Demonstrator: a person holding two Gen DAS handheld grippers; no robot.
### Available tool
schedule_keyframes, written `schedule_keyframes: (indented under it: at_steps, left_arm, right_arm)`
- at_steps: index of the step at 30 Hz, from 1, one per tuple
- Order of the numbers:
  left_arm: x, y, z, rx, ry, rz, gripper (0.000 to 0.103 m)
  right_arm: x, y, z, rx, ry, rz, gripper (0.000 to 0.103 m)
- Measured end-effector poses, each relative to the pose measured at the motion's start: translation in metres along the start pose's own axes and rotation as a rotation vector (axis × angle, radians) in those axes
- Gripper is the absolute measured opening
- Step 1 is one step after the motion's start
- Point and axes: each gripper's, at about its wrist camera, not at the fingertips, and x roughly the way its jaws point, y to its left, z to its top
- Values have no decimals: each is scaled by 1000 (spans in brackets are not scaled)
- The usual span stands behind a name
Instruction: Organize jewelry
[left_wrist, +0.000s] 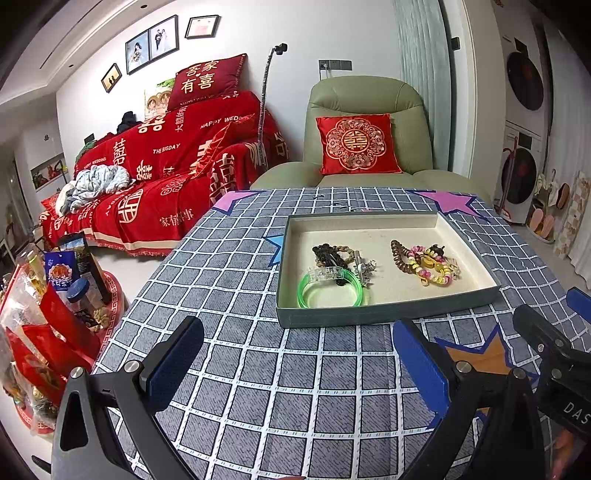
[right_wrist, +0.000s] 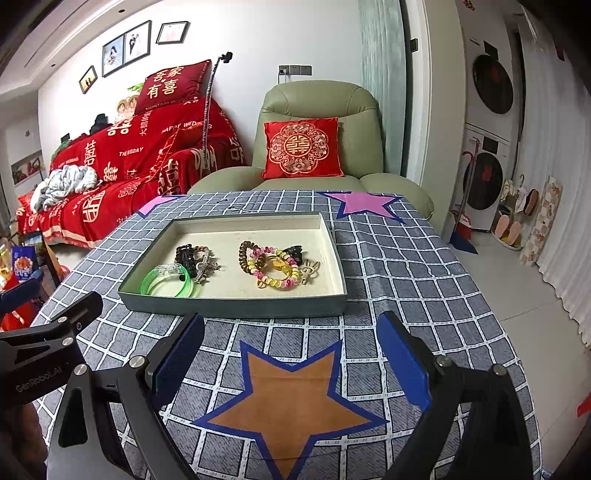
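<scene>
Red-draped sofa (left_wrist: 155, 173); green armchair (right_wrist: 321, 136) — white walls (left_wrist: 258, 40).

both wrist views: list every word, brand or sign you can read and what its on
"GenRobot.AI": on the left gripper body, seen from the right wrist.
"DAS", cut off by the frame: on the right gripper body, seen from the left wrist.
"THE BIGDAY": on the red sofa cover.
"有喜": on the red pillow.
Snack bag print: too blurred.
</scene>
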Motion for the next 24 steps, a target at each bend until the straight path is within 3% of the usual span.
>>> schedule_keyframes:
  at_steps: [24]
  left_arm:
    - [-2,1,0,-5,3,2,103]
  right_arm:
    - [-2,2,2,1,-3,1,95]
